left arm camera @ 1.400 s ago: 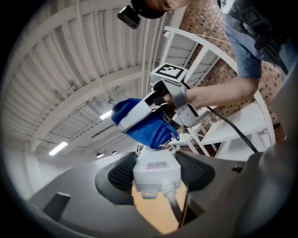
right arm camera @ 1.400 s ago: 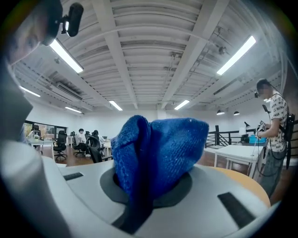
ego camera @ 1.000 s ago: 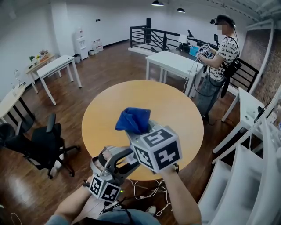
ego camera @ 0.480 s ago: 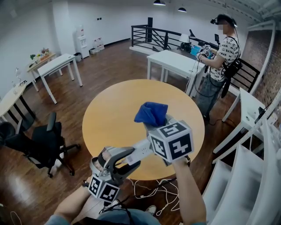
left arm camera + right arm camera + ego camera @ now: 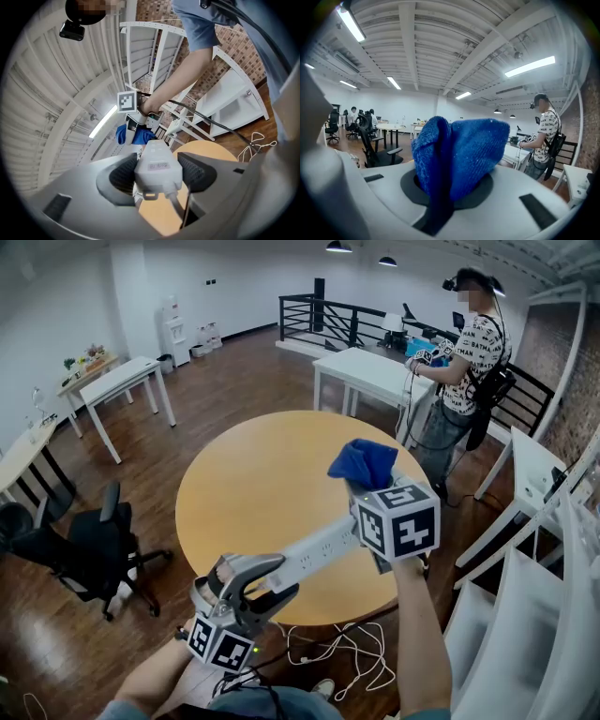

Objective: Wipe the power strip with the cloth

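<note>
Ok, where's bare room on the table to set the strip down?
The table is bare across its left half and far edge. Crowded at the near right: the power strip in the left gripper, the cloth in the right gripper.

The head view looks steeply down on the worktop [image 5: 253, 493]. The view on the left hand-held gripper [image 5: 158, 171], close behind its jaws, apparently faces the right hand-held gripper [image 5: 450, 190], whose close view faces the room. All share the cloth [image 5: 461, 150].
</note>
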